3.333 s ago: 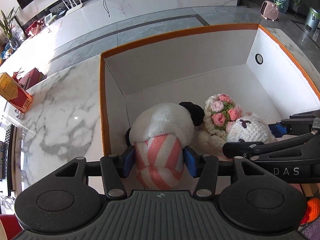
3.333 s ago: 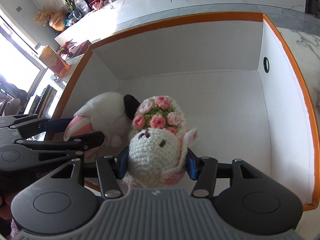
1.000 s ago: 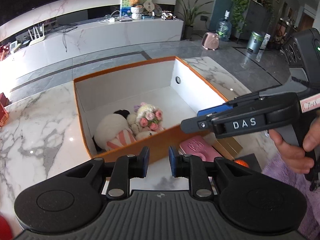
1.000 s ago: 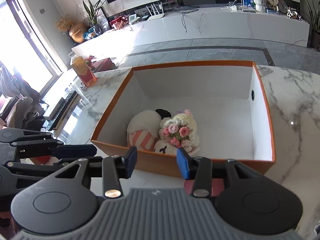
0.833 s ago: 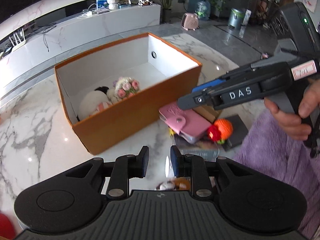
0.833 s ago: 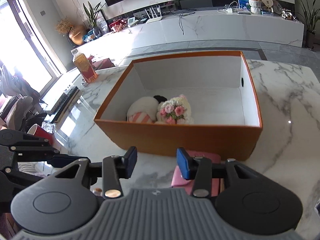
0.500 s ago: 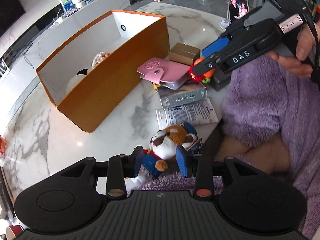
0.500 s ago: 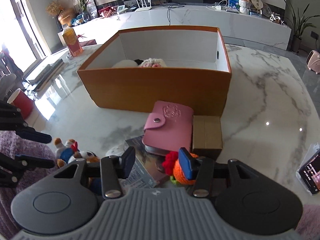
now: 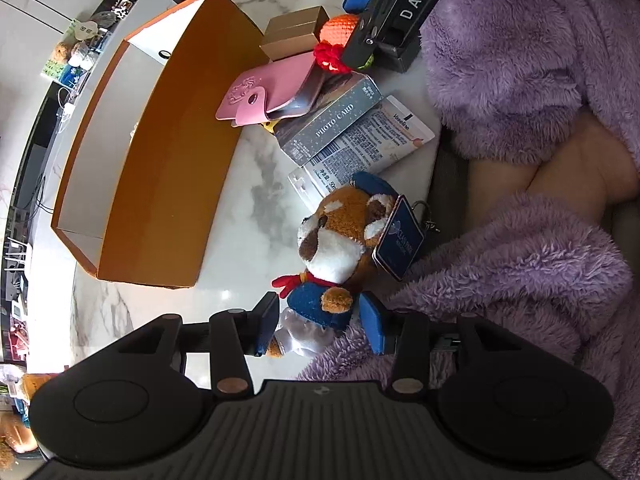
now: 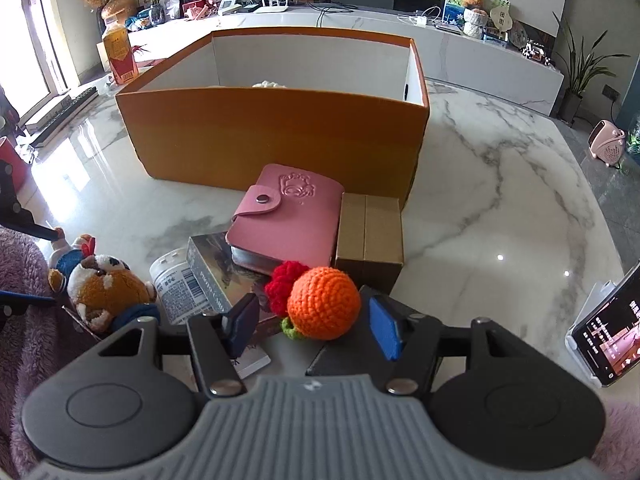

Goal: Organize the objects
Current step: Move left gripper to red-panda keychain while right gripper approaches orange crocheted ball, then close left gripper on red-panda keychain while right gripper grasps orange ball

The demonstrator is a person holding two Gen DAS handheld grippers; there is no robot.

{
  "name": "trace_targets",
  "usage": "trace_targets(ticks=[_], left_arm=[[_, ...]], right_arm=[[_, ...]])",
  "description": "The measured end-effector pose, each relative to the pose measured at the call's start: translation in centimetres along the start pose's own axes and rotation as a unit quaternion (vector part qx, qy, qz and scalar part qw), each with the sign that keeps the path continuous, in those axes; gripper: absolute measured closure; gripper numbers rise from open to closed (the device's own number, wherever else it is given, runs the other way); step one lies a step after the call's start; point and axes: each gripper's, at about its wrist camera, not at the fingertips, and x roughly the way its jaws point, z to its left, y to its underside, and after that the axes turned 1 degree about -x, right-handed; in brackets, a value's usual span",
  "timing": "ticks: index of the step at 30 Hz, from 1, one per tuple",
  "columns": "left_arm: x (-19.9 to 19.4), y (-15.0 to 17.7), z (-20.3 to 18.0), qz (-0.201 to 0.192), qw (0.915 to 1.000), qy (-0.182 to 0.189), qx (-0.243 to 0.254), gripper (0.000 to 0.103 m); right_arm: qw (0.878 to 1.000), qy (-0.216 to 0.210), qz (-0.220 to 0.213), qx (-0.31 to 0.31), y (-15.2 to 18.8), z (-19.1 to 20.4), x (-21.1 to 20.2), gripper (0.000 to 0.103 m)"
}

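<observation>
plush toy (image 9: 340,236): brown and white animal face, red scarf, blue jacket, dark blue tag with a key ring at the ear; lies at the near edge of the marble table (image 10: 500,200), partly against purple fleece clothing (image 9: 520,280)
crochet orange (image 10: 324,303): orange knitted ball, red knitted flower at its left, green bit underneath; sits on a dark flat slab just in front of the cardboard carton
left gripper (image 9: 319,323): jaws spread, one blue pad each side of the plush toy's blue body; contact with the pads can't be told
right gripper (image 10: 314,325): jaws wide apart, crochet orange between them, gaps on both sides, not touching
orange box (image 10: 276,136): open top, white inside, stands farther back on the table; a bit of a cream knitted toy (image 10: 270,84) peeks over the front wall
pink wallet (image 10: 286,220): snap flap, embossed figure, rests on top of the photo card box, right in front of the orange box
photo card box (image 9: 330,124): grey, glittery, printed "PHOTO CARD", under the wallet
cardboard carton (image 10: 370,236): small, brown, just right of the wallet, touching the orange box
Vaseline packet (image 9: 368,148): white, barcode, flat on the table between photo card box and plush toy
phone (image 10: 604,344): propped on a stand, screen lit, far right table edge
</observation>
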Motion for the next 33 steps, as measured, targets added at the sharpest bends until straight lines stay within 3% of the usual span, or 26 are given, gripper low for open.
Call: trace_targets(ticks=[9,14,20,33], left_arm=[[2.6,-0.4,0.5,0.016,0.9995,0.019,-0.017,0.051],[3.2,-0.5,0.4,0.019,0.9992,0.017,-0.031,0.054],[2.8,-0.4,0.5,0.016,0.9984,0.016,-0.052,0.061],[0.2,0.0,2.7,-0.004,0.9912,0.029,-0.129,0.065]], right_arm=[[1.0,-0.015,0.01,0.024,0.2,-0.8,1.5,0.041],[1.0,-0.021,0.011,0.018,0.3,-0.5,1.6,0.048],[1.0,-0.02,0.008,0.013,0.3,-0.3,1.4,0.051],[0.999,-0.029,-0.017,-0.013,-0.2,1.0,-1.1,0.051]])
